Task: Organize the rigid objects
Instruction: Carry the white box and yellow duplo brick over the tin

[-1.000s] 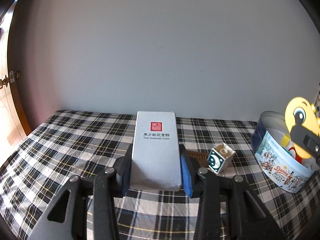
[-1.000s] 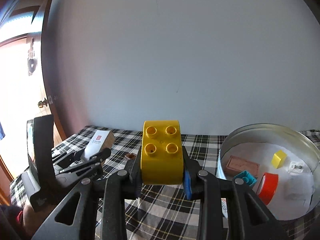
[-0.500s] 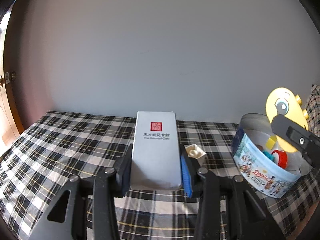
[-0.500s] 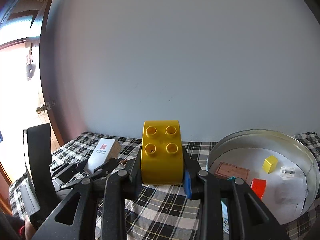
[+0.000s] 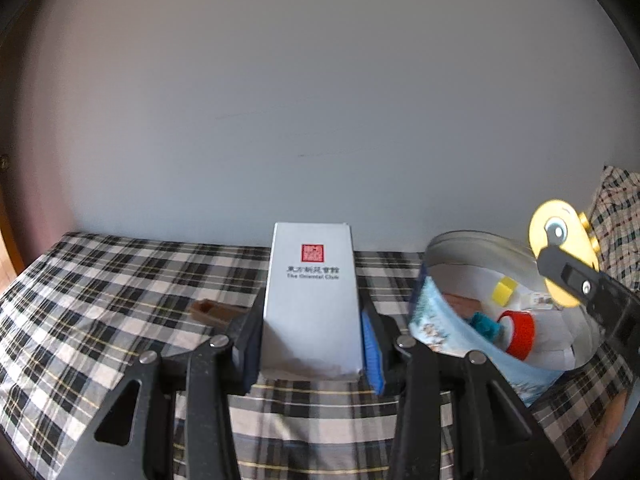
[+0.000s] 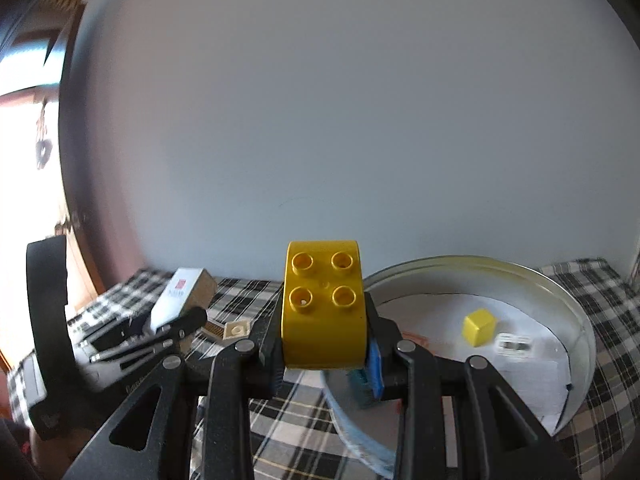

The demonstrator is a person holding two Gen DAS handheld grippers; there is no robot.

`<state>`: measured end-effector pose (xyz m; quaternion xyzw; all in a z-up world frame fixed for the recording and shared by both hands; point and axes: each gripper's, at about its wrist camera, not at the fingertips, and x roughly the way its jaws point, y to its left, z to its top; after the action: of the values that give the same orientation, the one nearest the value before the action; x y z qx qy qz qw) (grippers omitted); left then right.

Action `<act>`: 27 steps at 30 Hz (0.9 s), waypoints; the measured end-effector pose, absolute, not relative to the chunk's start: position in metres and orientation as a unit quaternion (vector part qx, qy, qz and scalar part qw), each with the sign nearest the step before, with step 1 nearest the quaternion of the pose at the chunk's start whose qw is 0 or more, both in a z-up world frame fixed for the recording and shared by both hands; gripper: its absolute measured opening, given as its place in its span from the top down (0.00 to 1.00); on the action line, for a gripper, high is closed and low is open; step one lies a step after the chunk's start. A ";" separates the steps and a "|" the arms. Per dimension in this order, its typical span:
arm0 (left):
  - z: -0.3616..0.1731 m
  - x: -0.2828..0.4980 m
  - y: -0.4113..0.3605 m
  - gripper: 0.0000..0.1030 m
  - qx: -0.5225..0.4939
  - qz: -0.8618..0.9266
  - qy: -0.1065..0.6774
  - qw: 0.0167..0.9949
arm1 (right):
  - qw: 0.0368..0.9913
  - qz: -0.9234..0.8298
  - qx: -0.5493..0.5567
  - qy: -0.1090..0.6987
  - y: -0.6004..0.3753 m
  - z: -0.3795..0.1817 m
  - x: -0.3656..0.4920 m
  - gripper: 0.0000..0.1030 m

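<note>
My left gripper point(image 5: 312, 344) is shut on a white box point(image 5: 312, 300) with a red seal, held above the plaid cloth just left of the round tin point(image 5: 440, 320). My right gripper point(image 6: 324, 340) is shut on a yellow studded block point(image 6: 324, 308), held at the left rim of the tin point(image 6: 560, 300). In the left wrist view the yellow block point(image 5: 560, 240) hangs over the tin's right side. The tin holds a small yellow cube point(image 6: 478, 326), a red roll point(image 5: 518, 330) and a teal piece point(image 5: 484, 326).
A brown wooden piece point(image 5: 212, 312) lies on the plaid cloth point(image 5: 100, 300) left of the white box. A cream single-stud brick point(image 6: 236, 330) lies on the cloth between the grippers. A wall stands close behind the table. A door is at far left.
Both grippers have moved toward the tin, each still holding its object. The tin now sits closer in both views, and the yellow block is over its rim.
</note>
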<state>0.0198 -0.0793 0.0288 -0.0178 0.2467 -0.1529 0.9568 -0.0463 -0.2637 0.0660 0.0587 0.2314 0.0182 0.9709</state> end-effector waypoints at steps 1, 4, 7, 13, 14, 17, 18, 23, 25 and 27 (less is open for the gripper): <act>0.029 0.019 -0.084 0.61 -0.016 -0.156 0.247 0.956 | 0.972 0.013 0.059 0.229 -0.268 0.067 -0.047 0.67; 0.029 0.018 -0.097 0.61 -0.013 -0.166 0.247 0.955 | 0.973 -0.004 0.053 0.225 -0.280 0.069 -0.049 0.67; 0.031 0.017 -0.107 0.61 -0.012 -0.174 0.244 0.954 | 0.974 -0.021 0.056 0.220 -0.292 0.071 -0.053 0.67; 0.035 0.018 -0.128 0.61 -0.014 -0.192 0.241 0.951 | 0.973 -0.066 0.082 0.206 -0.327 0.076 -0.058 0.67; 0.036 0.018 -0.133 0.61 -0.013 -0.197 0.241 0.950 | 0.972 -0.074 0.084 0.206 -0.332 0.076 -0.058 0.67; 0.035 0.021 -0.145 0.61 -0.010 -0.209 0.240 0.948 | 0.971 -0.094 0.081 0.204 -0.342 0.077 -0.058 0.67; 0.035 0.021 -0.149 0.61 -0.008 -0.212 0.240 0.947 | 0.971 -0.101 0.079 0.203 -0.344 0.078 -0.060 0.67; 0.036 0.018 -0.171 0.61 -0.004 -0.226 0.243 0.943 | 0.967 -0.127 0.084 0.202 -0.370 0.084 -0.067 0.67; 0.037 0.016 -0.180 0.61 -0.002 -0.234 0.244 0.941 | 0.966 -0.137 0.080 0.204 -0.377 0.085 -0.069 0.67; 0.038 0.014 -0.191 0.61 0.002 -0.244 0.245 0.938 | 0.964 -0.146 0.074 0.211 -0.381 0.083 -0.064 0.67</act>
<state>0.0140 -0.1907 0.0380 0.0018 0.2445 -0.2443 0.9384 -0.0644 -0.3808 0.0827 0.0736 0.2112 -0.1461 0.9636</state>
